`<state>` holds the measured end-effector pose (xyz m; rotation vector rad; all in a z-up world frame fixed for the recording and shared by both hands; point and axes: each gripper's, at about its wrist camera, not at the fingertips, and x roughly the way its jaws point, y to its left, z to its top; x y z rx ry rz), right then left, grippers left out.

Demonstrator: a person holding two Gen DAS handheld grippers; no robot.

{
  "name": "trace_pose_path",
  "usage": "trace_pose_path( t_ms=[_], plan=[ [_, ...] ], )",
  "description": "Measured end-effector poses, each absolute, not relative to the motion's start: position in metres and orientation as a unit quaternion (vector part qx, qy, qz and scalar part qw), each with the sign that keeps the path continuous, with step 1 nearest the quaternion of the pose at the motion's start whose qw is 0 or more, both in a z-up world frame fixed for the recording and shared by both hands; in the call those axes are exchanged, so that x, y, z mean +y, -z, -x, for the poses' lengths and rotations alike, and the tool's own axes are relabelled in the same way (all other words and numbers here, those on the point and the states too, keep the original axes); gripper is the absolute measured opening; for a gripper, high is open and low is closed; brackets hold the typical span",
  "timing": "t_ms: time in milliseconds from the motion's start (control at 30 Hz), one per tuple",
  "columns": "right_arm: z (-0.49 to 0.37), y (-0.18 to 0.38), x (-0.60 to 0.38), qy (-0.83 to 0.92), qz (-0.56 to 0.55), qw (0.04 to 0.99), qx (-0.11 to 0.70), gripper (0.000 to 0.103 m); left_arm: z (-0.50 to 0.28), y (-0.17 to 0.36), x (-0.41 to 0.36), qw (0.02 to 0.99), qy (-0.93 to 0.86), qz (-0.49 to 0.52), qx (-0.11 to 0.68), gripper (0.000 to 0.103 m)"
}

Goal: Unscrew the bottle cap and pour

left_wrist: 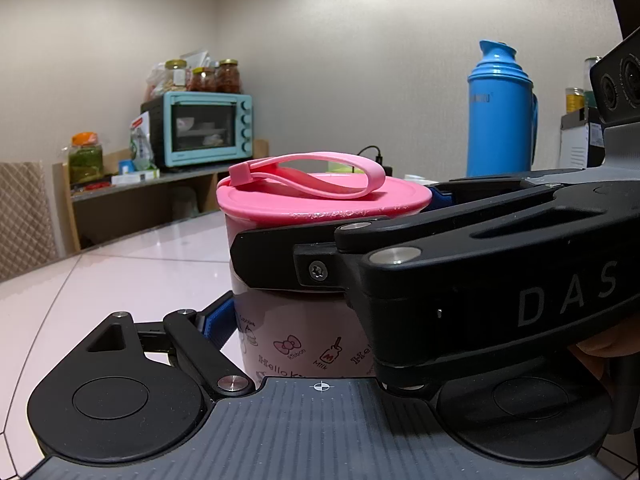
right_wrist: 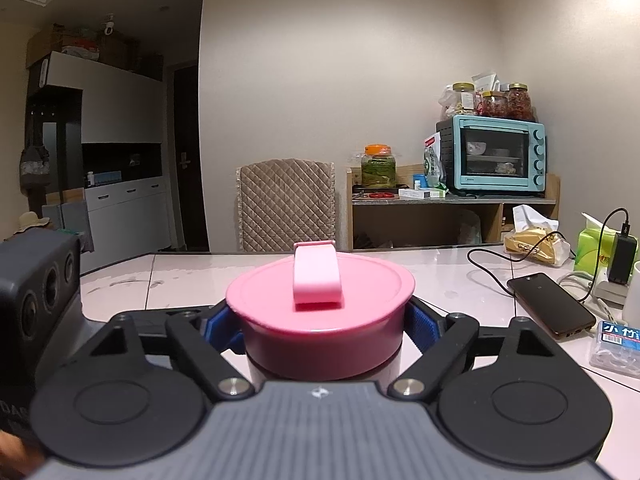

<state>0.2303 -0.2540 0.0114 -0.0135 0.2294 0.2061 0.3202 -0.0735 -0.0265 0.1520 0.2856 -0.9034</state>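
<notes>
Both grips set, cap not yet turned.
My left gripper [left_wrist: 280, 320] clamps the bottle [left_wrist: 304, 336] on the worktop [right_wrist: 460, 276]; my right gripper [right_wrist: 322, 330] pinches its cap [right_wrist: 320, 300] at 12 o'clock; unscrewing and pouring remain.

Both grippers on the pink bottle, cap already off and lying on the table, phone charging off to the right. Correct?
Not quite: the pink cap is still on the pink bottle, as the right wrist view shows. The right gripper clamps just under its rim. The left gripper holds the body lower down, and the phone lies on the right with a cable running to it.
</notes>
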Motion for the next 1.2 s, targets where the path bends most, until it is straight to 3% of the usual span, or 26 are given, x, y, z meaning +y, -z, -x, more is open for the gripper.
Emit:
trace_pose_path(
  t_ms=[1200],
  plan=[
    [-0.269, -0.015, -0.316, -0.342, 0.037, 0.931, 0.124, 0.086, -0.320, 0.027, -0.074, 0.887, 0.434, -0.074, 0.137, 0.089]
  ],
)
